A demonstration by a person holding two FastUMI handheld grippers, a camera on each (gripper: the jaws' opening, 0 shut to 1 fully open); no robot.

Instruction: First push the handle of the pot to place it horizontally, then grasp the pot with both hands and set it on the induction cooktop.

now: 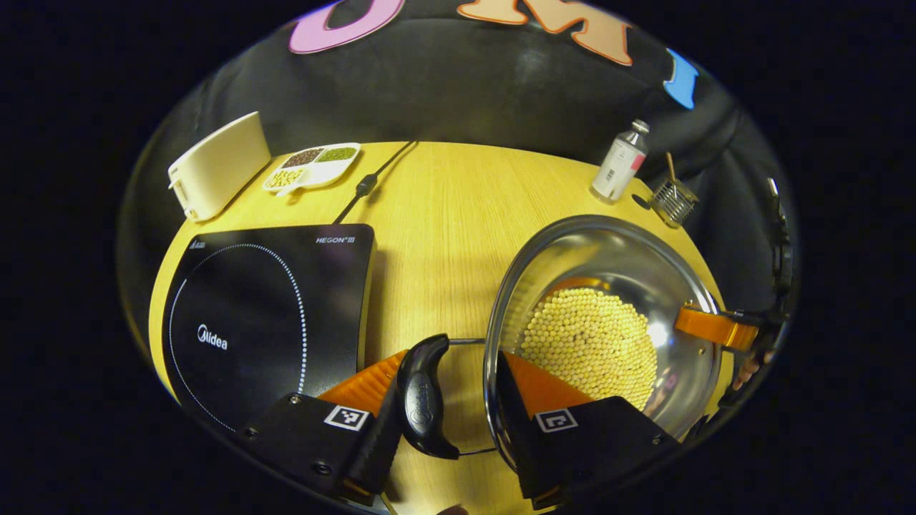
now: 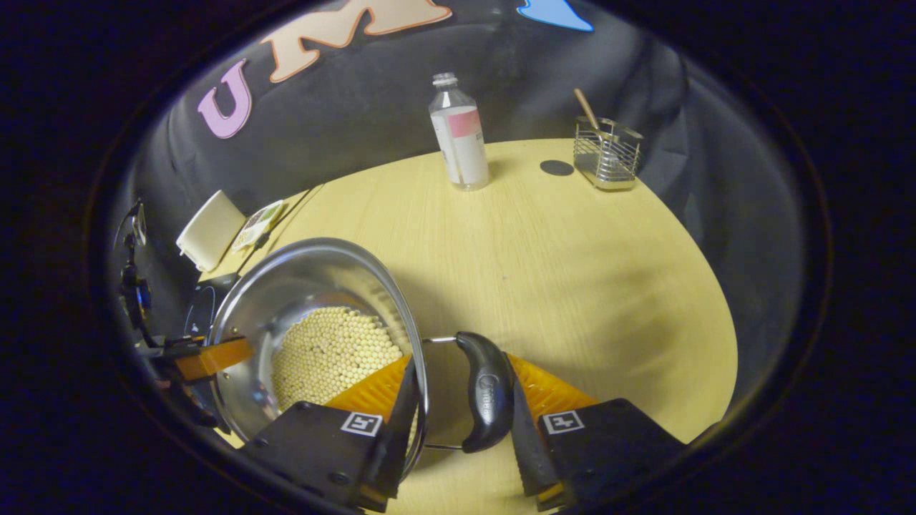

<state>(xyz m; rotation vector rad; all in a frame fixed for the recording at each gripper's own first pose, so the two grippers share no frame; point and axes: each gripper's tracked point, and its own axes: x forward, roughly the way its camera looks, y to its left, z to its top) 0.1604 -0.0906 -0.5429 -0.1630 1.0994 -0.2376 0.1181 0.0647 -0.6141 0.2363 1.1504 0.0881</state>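
A: Findings, left to right?

B: Induction cooktop (image 1: pixel 268 315) vacant. Left gripper (image 1: pixel 458 400) straddles one pot (image 1: pixel 608 322) handle (image 1: pixel 424 404); right gripper (image 2: pixel 458 400) straddles the other handle (image 2: pixel 485 399). Jaws apart.

A: Recommendation?

B: Clamp both handles evenly, lift level; beans (image 1: pixel 590 343) shift.

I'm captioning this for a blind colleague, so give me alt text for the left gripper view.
The left gripper straddles a steel pot of yellow beads, one finger outside its black handle, one inside the rim. An induction cooktop lies left on the wooden table.
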